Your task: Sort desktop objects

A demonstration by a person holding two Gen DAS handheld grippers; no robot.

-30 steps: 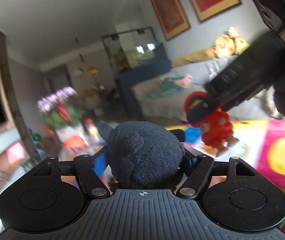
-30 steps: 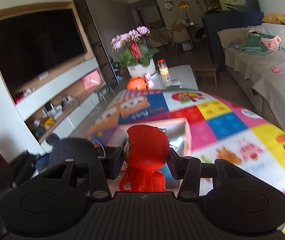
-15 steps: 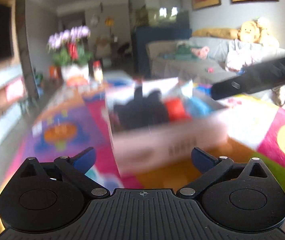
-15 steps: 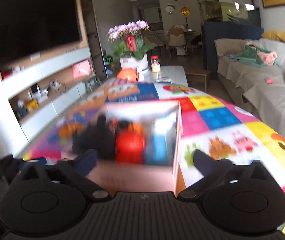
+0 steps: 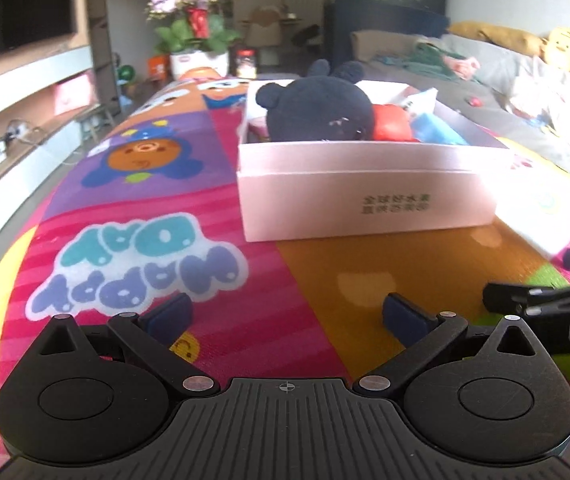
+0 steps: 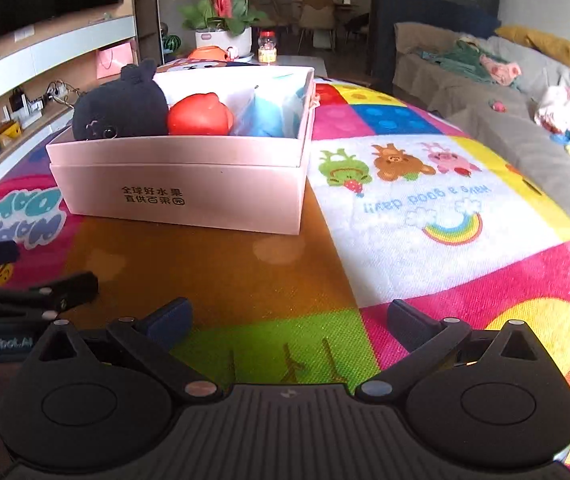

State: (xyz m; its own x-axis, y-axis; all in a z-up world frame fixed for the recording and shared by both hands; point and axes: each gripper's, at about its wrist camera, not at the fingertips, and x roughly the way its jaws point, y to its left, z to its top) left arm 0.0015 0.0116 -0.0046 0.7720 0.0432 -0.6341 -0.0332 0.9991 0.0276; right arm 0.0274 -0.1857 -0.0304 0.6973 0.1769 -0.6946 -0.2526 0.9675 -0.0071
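1. I took the pale pink box (image 6: 189, 188) as my landmark; it sat on the colourful play mat (image 6: 425, 208), with printed characters on its near wall.
2. Inside the box, at its left end, sat the black plush toy (image 6: 121, 108), its head rising above the rim.
3. Just right of the plush, touching it, lay the red toy (image 6: 200, 115), and right of that a blue item (image 6: 263, 116) against the box's right wall; I could not tell what the blue item was.
4. My left gripper (image 5: 287, 316) hung in front of the box, well short of its near wall, fingers (image 5: 169, 316) spread wide with only the mat between them.
5. My right gripper (image 6: 289, 320) also sat in front of the box, nearer its right corner, fingers (image 6: 409, 322) wide apart and holding nothing.
6. Each gripper appeared at the edge of the other's view, so they were side by side, close but apart.
7. Beyond the box stood a flower pot (image 6: 223, 36) with purple blooms, and to the box's right a grey sofa (image 6: 485, 92).
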